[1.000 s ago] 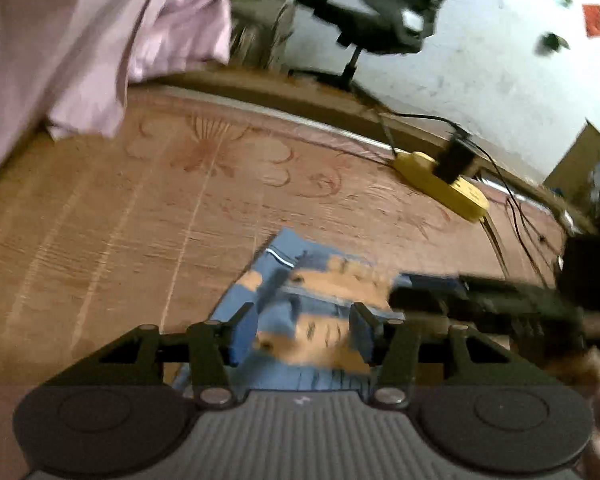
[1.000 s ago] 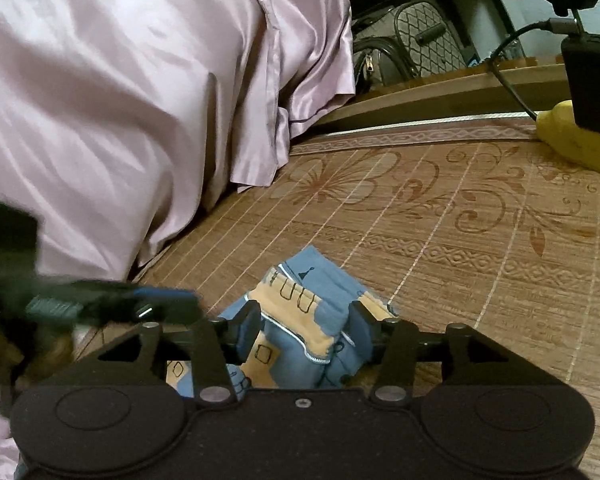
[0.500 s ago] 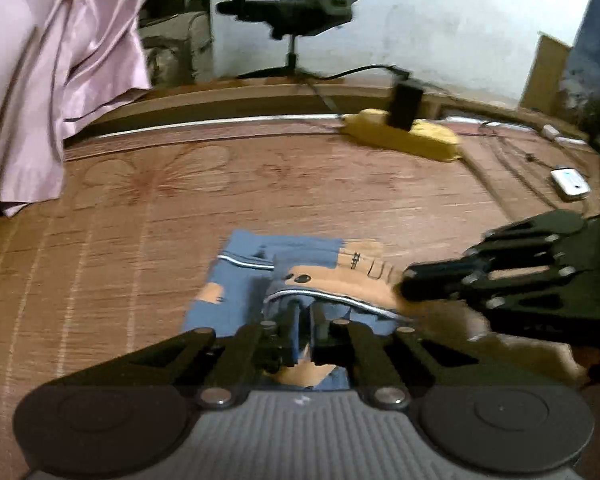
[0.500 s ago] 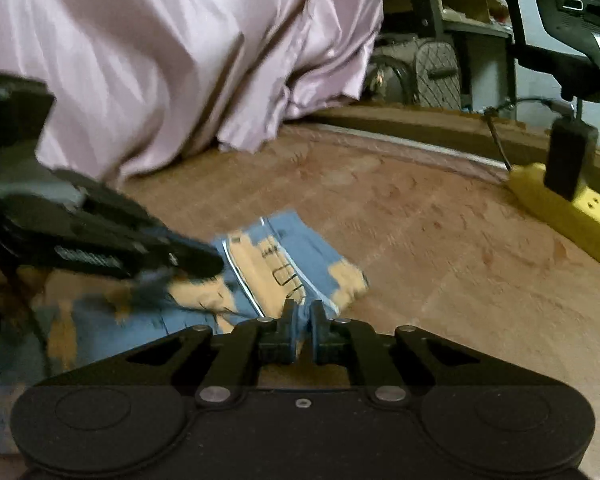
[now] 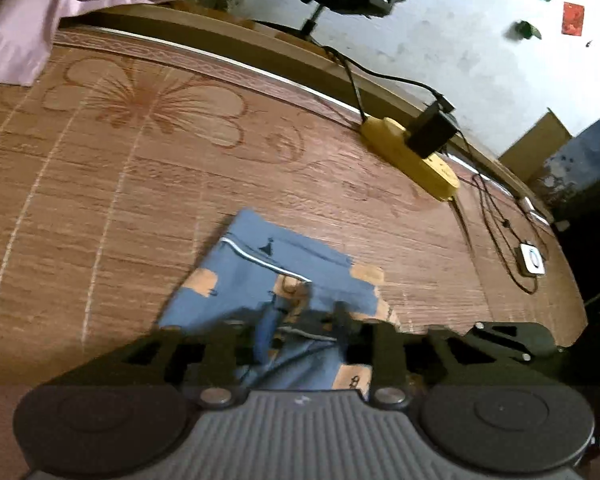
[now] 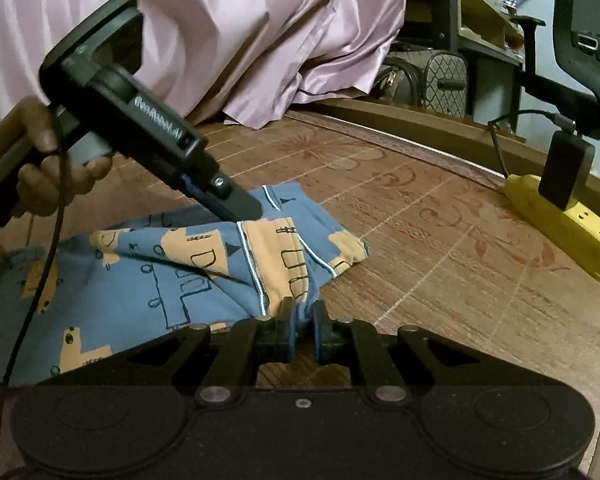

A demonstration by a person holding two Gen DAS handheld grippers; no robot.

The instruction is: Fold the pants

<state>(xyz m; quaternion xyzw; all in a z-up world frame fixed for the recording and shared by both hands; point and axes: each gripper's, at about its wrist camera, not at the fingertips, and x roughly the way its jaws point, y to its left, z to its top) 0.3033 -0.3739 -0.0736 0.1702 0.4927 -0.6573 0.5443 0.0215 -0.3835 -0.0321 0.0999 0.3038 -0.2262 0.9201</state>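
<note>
Right wrist view: the reddish woven mat with a printed flower pattern [image 6: 440,216] fills the floor, a pink satin sheet [image 6: 228,32] draped at its far side. On the mat lie the blue pants with orange block print and white piping [image 6: 204,264], partly doubled over. The right gripper [image 6: 302,330] is pinched shut on the near hem of the pants. The left gripper [image 6: 236,200], held in a hand [image 6: 40,156], rests its tips on the upper fold; from its own camera the jaws stand apart over the cloth, gripping nothing.

Judgement: to fold well, both corners should travel together, level and taut, landing edge on edge — the left should close on cloth before any lift.

Half a second ago the left gripper was closed on the fabric; it has since released. The right gripper stays clamped.

A yellow power strip [image 6: 560,216] sits well apart.
</note>
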